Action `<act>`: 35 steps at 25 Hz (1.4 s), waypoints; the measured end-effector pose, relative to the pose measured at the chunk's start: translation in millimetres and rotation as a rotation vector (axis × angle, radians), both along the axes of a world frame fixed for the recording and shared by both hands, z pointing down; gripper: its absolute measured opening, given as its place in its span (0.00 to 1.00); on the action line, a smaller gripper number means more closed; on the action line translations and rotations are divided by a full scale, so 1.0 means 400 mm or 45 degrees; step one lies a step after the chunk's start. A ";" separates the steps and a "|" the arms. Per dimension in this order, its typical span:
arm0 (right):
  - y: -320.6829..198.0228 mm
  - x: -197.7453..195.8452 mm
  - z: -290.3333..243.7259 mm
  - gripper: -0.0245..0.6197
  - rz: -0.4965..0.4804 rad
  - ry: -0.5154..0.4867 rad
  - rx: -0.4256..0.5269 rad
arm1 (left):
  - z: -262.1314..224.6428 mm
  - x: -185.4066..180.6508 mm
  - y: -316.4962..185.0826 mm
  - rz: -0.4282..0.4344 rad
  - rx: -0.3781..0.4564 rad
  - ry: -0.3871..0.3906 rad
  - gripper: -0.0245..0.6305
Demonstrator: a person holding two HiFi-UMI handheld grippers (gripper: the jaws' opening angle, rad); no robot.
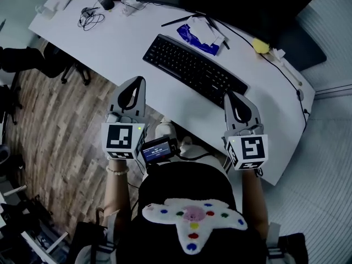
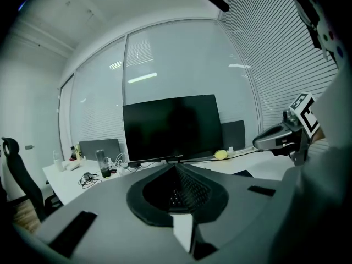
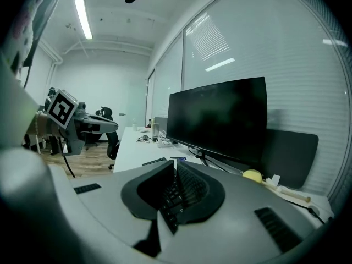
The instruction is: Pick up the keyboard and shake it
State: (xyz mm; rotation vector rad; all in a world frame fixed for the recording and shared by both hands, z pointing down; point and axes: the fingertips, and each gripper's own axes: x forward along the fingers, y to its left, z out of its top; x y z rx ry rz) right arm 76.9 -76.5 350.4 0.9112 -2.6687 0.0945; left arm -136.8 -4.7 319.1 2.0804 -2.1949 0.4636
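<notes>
- Left gripper [image 1: 141, 81], jaws shut together and empty, hovers at the desk's [image 1: 110, 43] near edge; the keyboard's left end lies just ahead
- Keyboard [image 1: 192, 69] lies flat on the desk, untouched
- Right gripper [image 1: 229, 95], likewise closed on nothing, points near its right end

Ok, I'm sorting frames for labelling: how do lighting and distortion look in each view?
Head view: dim, bluish, keyboard sharp. Left gripper view: heavy fisheye, dark corners, lamp glare on the glass wall, near fingers soft. Right gripper view: same fisheye, black monitor featureless, ceiling lamp bright.
</notes>
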 end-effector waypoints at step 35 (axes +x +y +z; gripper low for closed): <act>-0.167 -0.059 0.183 0.10 0.626 0.213 -0.260 | 0.519 -0.300 -0.423 0.393 -0.662 0.462 0.39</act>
